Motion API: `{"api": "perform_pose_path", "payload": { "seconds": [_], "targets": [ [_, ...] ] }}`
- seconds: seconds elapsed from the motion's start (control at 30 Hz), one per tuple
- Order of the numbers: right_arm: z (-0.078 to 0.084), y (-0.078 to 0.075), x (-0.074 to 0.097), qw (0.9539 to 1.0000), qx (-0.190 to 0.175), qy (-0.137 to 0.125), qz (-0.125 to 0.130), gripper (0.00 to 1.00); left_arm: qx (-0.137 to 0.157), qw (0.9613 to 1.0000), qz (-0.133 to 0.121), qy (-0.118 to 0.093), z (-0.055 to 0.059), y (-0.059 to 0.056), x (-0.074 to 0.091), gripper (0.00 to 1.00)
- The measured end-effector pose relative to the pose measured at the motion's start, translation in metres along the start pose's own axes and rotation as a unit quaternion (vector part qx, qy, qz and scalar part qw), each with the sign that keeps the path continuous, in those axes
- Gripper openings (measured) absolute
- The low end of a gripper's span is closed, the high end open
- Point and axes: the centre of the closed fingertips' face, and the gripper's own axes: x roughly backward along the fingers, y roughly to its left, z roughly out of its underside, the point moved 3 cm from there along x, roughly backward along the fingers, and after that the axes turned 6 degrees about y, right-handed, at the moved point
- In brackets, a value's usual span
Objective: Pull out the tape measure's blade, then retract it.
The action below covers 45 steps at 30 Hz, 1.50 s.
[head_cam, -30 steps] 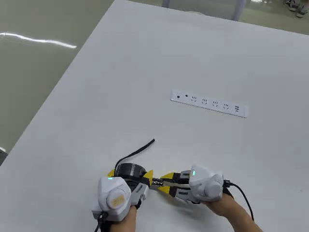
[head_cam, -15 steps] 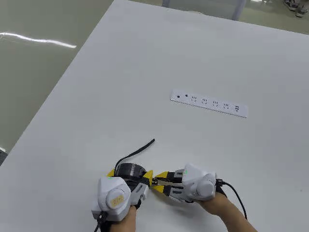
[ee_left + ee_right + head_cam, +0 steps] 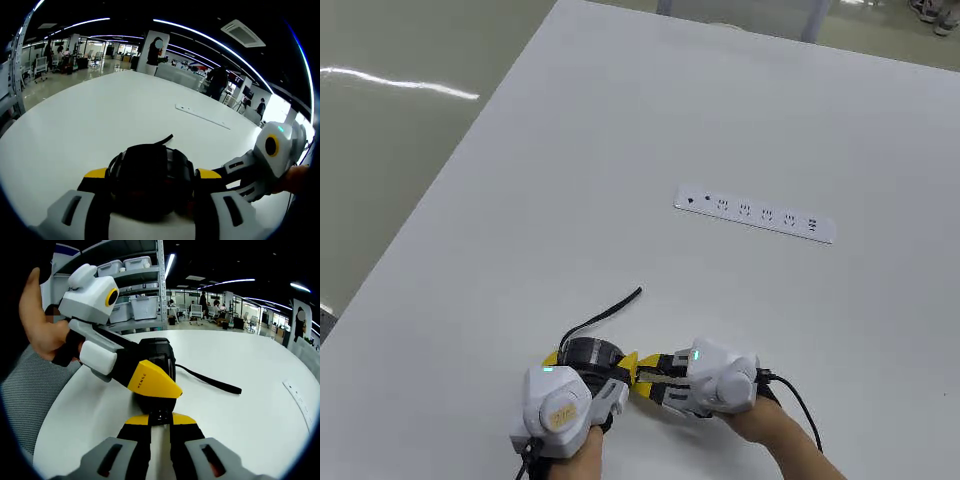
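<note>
1. The left tool is clamped on the tape measure, with one yellow-tipped jaw against each side of its case.
2. The right tool faces the left tool. Its jaws are drawn close together, pinching the end of the blade. Only a short pale strip of blade shows between them. Their yellow tips sit right at the case's mouth, just beside the left tool's nearer jaw.
3. The tape measure has a chunky black case with rounded corners. It rests on the white worktop between the left tool's jaws, and nearly all of the blade is inside it.
4. A black wrist strap trails from the far side of the case, away from the left tool. It lies flat on the worktop in a loose curve.
5. A white power strip lies well ahead of both tools, off toward the right tool's side and apart from everything else.
</note>
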Motion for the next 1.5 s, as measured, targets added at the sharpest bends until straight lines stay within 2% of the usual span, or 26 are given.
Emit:
{"api": "perform_pose_path", "payload": {
  "seconds": [0.6, 0.97, 1.5],
  "targets": [
    [0.0010, 0.0025, -0.0025, 0.9990, 0.043, 0.007, -0.013, 0.13, -0.006, 0.9999, 0.010, 0.004, 0.0029, 0.0001, 0.0001, 0.65],
    [0.0048, 0.0029, -0.0058, 0.9989, 0.042, 0.020, -0.004, 0.14, -0.024, 0.9996, 0.012, 0.010, 0.0052, -0.0019, 0.0002, 0.66],
    [0.0036, -0.0004, -0.0001, 0.9996, 0.024, 0.017, 0.008, 0.18, -0.010, 0.9995, 0.023, 0.021, 0.0032, 0.0000, -0.0010, 0.67]
  ]
}}
